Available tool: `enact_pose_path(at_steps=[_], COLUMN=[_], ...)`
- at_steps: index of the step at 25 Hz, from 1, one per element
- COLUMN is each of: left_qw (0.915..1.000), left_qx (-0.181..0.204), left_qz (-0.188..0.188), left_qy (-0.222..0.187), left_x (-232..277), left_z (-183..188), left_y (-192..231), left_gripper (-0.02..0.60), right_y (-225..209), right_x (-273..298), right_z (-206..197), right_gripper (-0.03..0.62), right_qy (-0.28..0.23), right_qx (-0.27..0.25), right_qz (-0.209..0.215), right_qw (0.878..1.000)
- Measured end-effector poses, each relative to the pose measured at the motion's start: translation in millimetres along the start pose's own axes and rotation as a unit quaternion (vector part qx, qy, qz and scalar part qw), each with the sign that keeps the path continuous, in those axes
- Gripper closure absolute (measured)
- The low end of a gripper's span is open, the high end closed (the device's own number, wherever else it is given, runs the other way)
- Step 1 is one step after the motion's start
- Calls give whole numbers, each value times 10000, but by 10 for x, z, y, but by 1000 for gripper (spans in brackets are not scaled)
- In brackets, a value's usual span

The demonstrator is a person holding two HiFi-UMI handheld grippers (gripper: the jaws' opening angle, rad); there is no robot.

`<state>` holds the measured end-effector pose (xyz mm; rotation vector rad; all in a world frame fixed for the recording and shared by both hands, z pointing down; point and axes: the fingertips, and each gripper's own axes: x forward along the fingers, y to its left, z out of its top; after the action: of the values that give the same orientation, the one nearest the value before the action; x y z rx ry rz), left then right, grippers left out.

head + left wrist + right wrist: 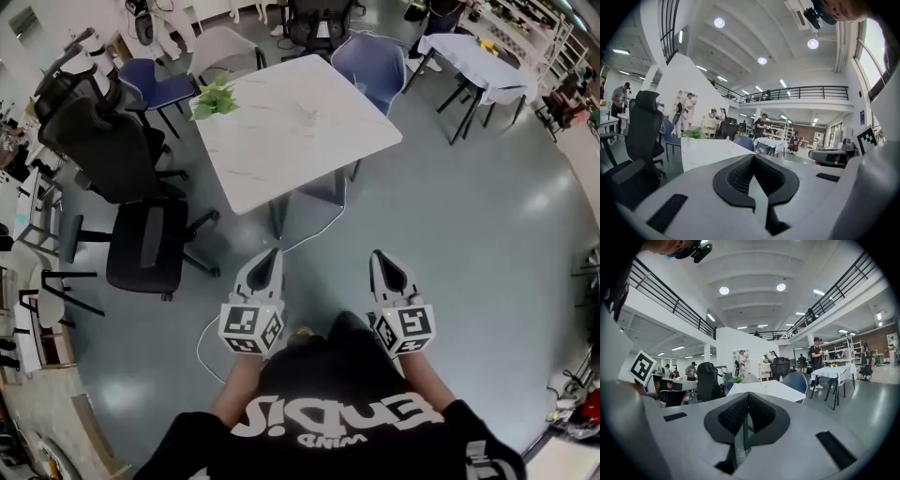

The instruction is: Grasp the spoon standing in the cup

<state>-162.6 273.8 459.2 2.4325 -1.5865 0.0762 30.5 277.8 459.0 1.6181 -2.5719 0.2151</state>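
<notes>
A white marble table (309,141) stands about a pace ahead of me. Near its far right corner is a small, faint, clear thing (361,87) that may be the cup. In the gripper views a thin upright stick (727,140) (762,385) rises from the tabletop, too small to name as the spoon. My left gripper (272,255) (753,157) and right gripper (380,255) (748,393) hang side by side over the grey floor, short of the table. Both point at it. Each gripper has its jaws pressed together with nothing between them.
A green plant (216,98) sits on the table's left corner. Black office chairs (141,234) stand to the left and blue chairs (375,61) behind the table. A cloth-covered table (478,61) is at the back right. A white cable (211,342) lies on the floor by my feet.
</notes>
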Motion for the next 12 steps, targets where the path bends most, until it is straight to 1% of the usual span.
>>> enact_pose_path(at_steps=[7,12], left_qw=[9999,9999], left_qx=[85,90], left_qz=[-121,-91], left_qy=[6,-31], left_x=[203,518], left_z=[66,120], left_y=[178,336], left_gripper=[568,569], right_y=[-111,-238], right_x=[170,480], right_z=[31,34], right_gripper=[586,586], right_qy=[-76,-106], right_qx=[124,158], right_qz=[-285,-284], right_qw=[9995,9994])
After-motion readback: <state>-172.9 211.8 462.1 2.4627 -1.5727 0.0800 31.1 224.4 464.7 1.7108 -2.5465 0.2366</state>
